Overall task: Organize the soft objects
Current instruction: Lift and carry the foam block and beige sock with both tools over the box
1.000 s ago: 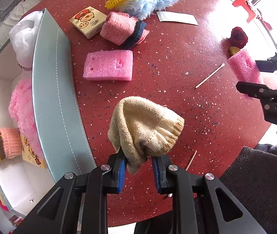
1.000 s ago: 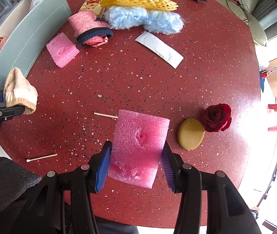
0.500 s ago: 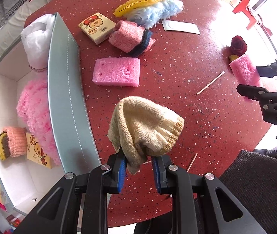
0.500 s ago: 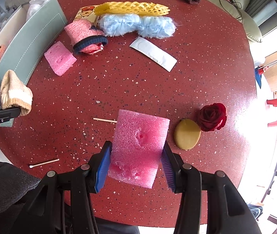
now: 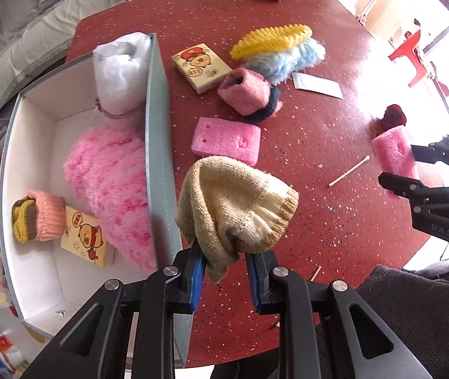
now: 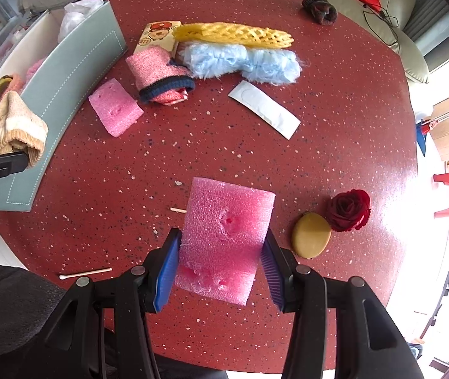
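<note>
- A beige knit hat (image 5: 237,202), ribbed at its paler cuff, hangs bunched and soft from the left gripper (image 5: 226,271), whose blue pads are clamped on the hat's lower folds.
- The hat is held in the air above the edge of the red speckled table (image 5: 319,189), just beside the grey wall of a white-lined box (image 5: 158,145).
- A pink foam slab (image 6: 224,240), bubbly in texture with a dent near its middle, sits pinched between the blue pads of the right gripper (image 6: 221,265), above the table's near side.
- Inside the box lie a fluffy pink bundle (image 5: 114,186), a tied white plastic bag (image 5: 120,72), a small pink-and-yellow knit piece (image 5: 38,218) and a cartoon-printed packet (image 5: 84,240).
- On the table, past the hat, lies a second pink foam slab (image 5: 227,140), flat, with small holes.
- Beyond it are a rolled pink knit piece with a navy cuff (image 5: 249,94), another cartoon packet (image 5: 200,66), a light blue fluffy bundle (image 5: 287,60) and yellow foam netting (image 5: 272,39).
- Near the right gripper lie a dark red rose (image 6: 349,210) touching a flat tan oval (image 6: 311,235), two cotton swabs (image 6: 85,273) and a white sachet (image 6: 264,109).
- A dark knit bundle (image 6: 320,9) sits at the far edge.
</note>
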### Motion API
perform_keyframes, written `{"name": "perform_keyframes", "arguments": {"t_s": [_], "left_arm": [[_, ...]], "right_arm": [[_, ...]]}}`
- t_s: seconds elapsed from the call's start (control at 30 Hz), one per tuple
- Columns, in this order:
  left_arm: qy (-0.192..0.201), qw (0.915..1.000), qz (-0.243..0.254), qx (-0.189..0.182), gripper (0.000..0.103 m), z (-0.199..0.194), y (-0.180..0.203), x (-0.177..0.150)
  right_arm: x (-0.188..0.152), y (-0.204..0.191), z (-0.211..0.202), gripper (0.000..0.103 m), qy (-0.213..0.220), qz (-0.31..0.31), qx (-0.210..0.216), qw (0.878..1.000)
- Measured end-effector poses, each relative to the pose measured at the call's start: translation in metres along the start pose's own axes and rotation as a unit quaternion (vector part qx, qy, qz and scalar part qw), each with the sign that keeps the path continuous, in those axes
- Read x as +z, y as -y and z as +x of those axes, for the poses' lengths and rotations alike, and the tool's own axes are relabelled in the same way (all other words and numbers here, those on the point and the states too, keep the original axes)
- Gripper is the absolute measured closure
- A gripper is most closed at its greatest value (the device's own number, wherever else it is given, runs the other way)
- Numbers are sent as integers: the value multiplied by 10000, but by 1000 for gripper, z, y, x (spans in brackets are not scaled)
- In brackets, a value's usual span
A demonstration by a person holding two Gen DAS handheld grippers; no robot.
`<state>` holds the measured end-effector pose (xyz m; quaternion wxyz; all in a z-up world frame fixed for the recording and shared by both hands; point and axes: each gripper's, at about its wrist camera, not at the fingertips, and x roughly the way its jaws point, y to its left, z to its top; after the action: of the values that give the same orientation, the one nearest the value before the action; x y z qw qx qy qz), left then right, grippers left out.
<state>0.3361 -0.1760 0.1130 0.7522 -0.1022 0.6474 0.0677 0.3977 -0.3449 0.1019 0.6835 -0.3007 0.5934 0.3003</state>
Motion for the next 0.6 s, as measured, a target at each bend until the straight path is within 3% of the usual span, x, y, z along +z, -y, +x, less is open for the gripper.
{"name": "perform_keyframes", "arguments": {"t_s": [0.6], "left_arm": [[473, 9964, -676, -210, 79, -33, -29, -3]], "right_arm": [[50, -43, -53, 51, 737, -323, 634, 9947]]}}
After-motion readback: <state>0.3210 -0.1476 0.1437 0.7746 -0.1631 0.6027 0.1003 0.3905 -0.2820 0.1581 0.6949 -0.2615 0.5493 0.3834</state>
